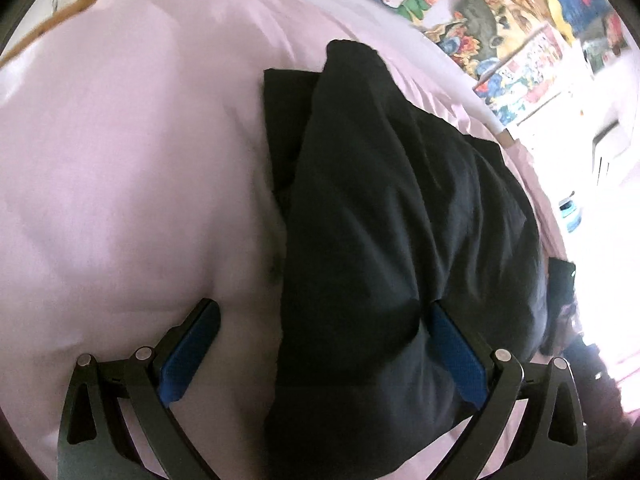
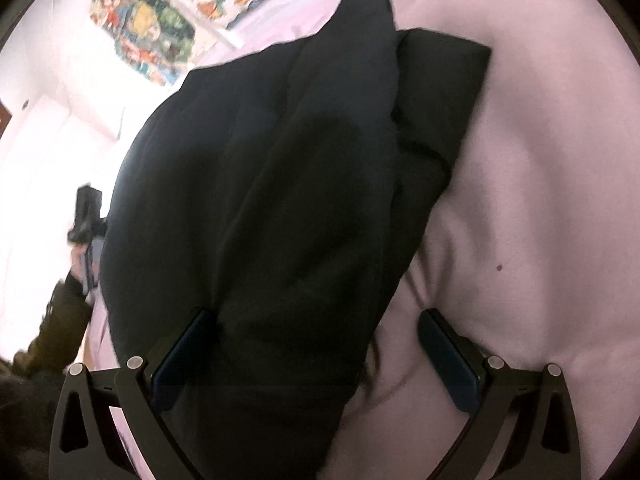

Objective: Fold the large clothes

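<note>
Black garment [image 1: 380, 220] lengthwise away from grippers

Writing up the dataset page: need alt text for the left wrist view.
A dark garment lies bunched on a pale pink bedsheet, with the left tongs open over its near edge. Colourful patterned fabric shows at the top right.

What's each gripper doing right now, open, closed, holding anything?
Left gripper: open, holding nothing, jaws straddling the edge of the dark folded fabric garment.
Right gripper: open, holding nothing, over the same garment's edge.
</note>
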Available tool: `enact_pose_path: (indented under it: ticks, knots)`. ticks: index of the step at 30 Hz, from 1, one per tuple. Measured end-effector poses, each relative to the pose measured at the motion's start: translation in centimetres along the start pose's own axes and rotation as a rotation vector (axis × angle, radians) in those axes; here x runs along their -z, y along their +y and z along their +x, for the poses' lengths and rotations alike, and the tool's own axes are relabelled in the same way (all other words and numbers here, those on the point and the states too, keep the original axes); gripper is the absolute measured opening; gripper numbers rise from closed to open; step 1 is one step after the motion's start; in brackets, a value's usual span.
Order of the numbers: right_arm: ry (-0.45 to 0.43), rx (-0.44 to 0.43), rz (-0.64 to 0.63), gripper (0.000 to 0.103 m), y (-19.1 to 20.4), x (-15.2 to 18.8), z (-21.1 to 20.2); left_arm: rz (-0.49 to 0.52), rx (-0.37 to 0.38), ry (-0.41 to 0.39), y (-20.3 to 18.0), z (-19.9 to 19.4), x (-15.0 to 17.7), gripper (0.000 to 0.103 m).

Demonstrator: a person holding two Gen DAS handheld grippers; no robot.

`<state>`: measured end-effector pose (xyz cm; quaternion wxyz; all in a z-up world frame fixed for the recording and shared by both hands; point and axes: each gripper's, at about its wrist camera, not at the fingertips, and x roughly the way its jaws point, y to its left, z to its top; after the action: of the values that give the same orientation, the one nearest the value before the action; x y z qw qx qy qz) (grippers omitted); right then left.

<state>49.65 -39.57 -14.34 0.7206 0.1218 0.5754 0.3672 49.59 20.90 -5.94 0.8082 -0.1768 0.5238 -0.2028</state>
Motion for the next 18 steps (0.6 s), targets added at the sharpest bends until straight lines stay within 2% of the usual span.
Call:
enact_pose_path:
  ticks: [2, 5, 12, 18]
  knots:
    - [0.021, -0.022, -0.019, 0.103, 0.0, 0.2, -0.2, 0.014, 0.025, 0.040, 0.3, 0.3, -0.6, 0.101]
    - [0.031, -0.063, -0.032, 0.103, -0.3, 0.4, -0.4, 0.091, 0.059, 0.092, -0.2, 0.9, -1.1, 0.101]
    - [0.053, -0.151, -0.002, 0.103, -0.4, -0.5, 1.0, 0.207, 0.119, 0.162, -2.0, 2.9, -1.1, 0.101]
    - [0.074, -0.246, 0.024, 0.103, 0.1, -1.5, 2.8, 0.188, 0.182, 0.215, -2.5, 4.7, -1.9, 0.101]
